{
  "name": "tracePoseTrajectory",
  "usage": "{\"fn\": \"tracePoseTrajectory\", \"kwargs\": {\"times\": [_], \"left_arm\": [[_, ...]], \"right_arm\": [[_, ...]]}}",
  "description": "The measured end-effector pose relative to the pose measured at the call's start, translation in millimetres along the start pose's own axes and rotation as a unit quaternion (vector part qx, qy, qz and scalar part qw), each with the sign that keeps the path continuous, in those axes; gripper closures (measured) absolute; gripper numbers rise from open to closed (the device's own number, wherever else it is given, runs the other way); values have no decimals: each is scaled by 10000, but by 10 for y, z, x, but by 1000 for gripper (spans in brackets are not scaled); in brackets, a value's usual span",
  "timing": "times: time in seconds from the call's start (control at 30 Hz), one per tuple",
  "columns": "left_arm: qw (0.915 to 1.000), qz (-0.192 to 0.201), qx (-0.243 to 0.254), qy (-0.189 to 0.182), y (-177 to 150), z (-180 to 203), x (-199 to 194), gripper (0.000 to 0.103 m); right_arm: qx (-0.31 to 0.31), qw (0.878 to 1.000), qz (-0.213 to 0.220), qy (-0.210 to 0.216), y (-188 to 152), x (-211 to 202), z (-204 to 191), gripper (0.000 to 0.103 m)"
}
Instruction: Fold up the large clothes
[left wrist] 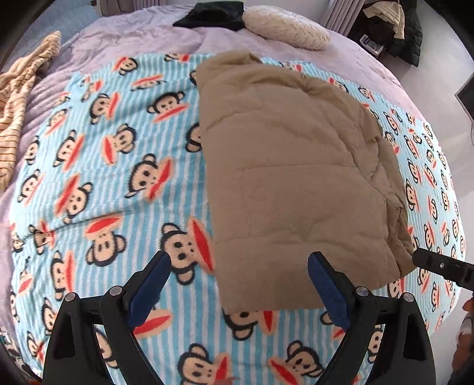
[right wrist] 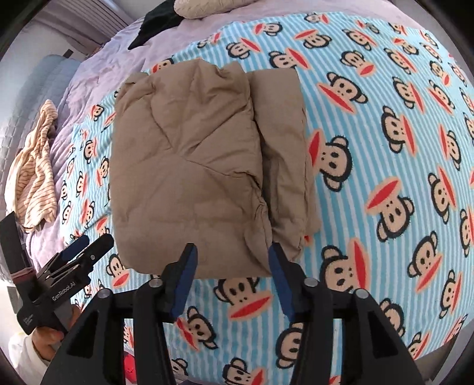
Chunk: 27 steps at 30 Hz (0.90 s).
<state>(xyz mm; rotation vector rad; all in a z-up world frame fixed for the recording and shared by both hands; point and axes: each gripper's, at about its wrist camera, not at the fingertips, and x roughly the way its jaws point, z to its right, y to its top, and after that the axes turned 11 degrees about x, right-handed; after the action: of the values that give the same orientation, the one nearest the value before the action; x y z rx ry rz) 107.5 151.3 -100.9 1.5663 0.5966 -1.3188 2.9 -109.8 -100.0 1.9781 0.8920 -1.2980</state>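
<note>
A tan padded garment point(left wrist: 290, 165) lies folded into a thick rectangle on the blue striped monkey-print blanket point(left wrist: 118, 165); it also shows in the right wrist view point(right wrist: 192, 165), with a narrower folded layer along its right side. My left gripper point(left wrist: 238, 260) is open and empty, just short of the garment's near edge. My right gripper point(right wrist: 232, 251) is open and empty, its fingertips at the garment's near edge. The left gripper also shows at the left of the right wrist view point(right wrist: 86, 245), beside the garment's near left corner.
A lilac bedspread point(left wrist: 124, 32) lies under the blanket. A striped beige garment point(left wrist: 20, 97) lies at the left. A black garment point(left wrist: 213, 14) and a cream pillow point(left wrist: 284, 26) lie at the far end. Dark clothes point(left wrist: 397, 26) are piled off the bed.
</note>
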Motion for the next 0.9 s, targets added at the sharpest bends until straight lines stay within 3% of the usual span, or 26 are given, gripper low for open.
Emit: {"fn": "tracePoseTrajectory", "kwargs": {"times": [0.07, 0.33, 0.4, 0.57, 0.7, 0.9], "left_arm": [[9999, 31, -36, 113, -20, -4, -95, 0], [9976, 265, -158, 618, -86, 27, -558, 0], [9958, 396, -229, 798, -109, 57, -720, 0], [9935, 603, -463, 845, -172, 131, -1085, 0], [9916, 748, -431, 966, -221, 221, -1304, 0], [9897, 909, -489, 987, -268, 327, -1619, 0]], "right_arm": [[-31, 10000, 69, 15, -8, -65, -32, 47], [-272, 9985, 473, 26, -64, -372, -166, 21], [-313, 9974, 648, 1, -96, -478, -174, 20], [-502, 9921, 1149, -41, -229, -780, -191, 0], [-769, 9865, 1448, -49, -356, -1010, -261, 0], [-586, 9892, 1346, -50, -405, -1243, -278, 0]]}}
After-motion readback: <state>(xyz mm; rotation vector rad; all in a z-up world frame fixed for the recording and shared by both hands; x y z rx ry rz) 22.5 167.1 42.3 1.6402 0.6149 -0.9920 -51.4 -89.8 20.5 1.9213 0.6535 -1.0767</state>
